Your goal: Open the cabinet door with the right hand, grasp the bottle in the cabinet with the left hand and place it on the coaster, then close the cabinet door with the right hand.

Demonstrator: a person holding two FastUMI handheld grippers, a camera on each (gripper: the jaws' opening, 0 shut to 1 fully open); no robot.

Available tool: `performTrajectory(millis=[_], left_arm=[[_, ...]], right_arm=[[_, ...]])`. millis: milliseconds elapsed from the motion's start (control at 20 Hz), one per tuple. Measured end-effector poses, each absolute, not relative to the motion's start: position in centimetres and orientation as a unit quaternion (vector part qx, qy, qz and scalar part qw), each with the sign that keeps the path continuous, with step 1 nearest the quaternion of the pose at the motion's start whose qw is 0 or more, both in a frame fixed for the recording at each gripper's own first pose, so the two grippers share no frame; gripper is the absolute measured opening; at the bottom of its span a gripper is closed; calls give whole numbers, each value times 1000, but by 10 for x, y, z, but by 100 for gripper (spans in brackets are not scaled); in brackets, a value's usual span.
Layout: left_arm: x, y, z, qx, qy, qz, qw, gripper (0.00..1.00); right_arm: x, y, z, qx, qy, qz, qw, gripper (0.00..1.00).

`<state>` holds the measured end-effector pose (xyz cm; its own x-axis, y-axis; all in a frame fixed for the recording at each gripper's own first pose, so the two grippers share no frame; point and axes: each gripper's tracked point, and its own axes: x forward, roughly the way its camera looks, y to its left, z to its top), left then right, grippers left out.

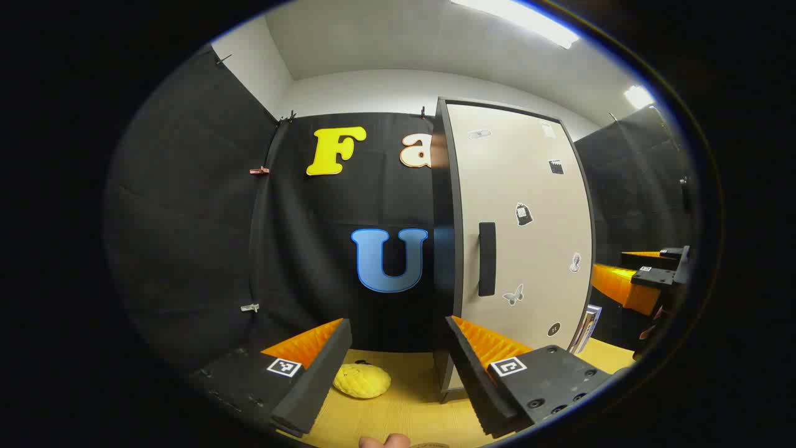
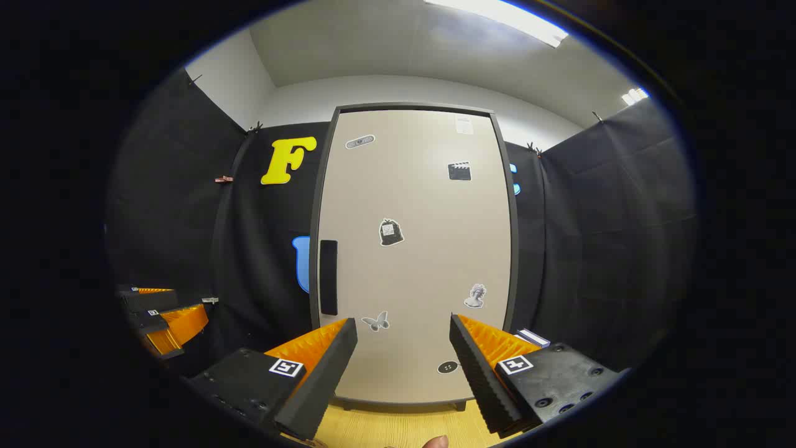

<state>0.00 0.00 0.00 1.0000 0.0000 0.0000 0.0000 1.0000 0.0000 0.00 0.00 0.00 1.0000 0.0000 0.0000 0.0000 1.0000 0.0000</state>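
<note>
A tall beige cabinet (image 2: 416,249) with a dark frame stands shut on the wooden table, its door covered with small stickers. A dark vertical handle (image 2: 328,277) runs down the door's left side. My right gripper (image 2: 401,367) faces the door squarely, open, with nothing between its fingers. In the left gripper view the same cabinet (image 1: 528,230) is seen from its left, the handle (image 1: 487,259) facing me. My left gripper (image 1: 398,367) is open and holds nothing. The right gripper (image 1: 647,280) shows at the far right there, and the left gripper (image 2: 158,317) at the far left of the right gripper view.
A yellow knitted round pad (image 1: 362,380) lies on the wooden table (image 1: 410,404) between my left fingers, left of the cabinet's base. Some flat booklets (image 1: 587,326) lean beside the cabinet's right side. Black cloth walls close in the booth.
</note>
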Motion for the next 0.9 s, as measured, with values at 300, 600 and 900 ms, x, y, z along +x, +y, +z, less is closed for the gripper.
performTrajectory(millis=[300, 600, 900], left_arm=[[0, 2, 1, 1, -1, 2, 1000, 95], [0, 1, 0, 2, 1, 1, 1000, 95], [0, 2, 0, 2, 1, -1, 1000, 95]], right_arm=[[1, 2, -2, 2, 3, 3, 1000, 97], [1, 3, -2, 2, 3, 2, 1000, 97], [1, 2, -2, 0, 2, 0, 1000, 97]])
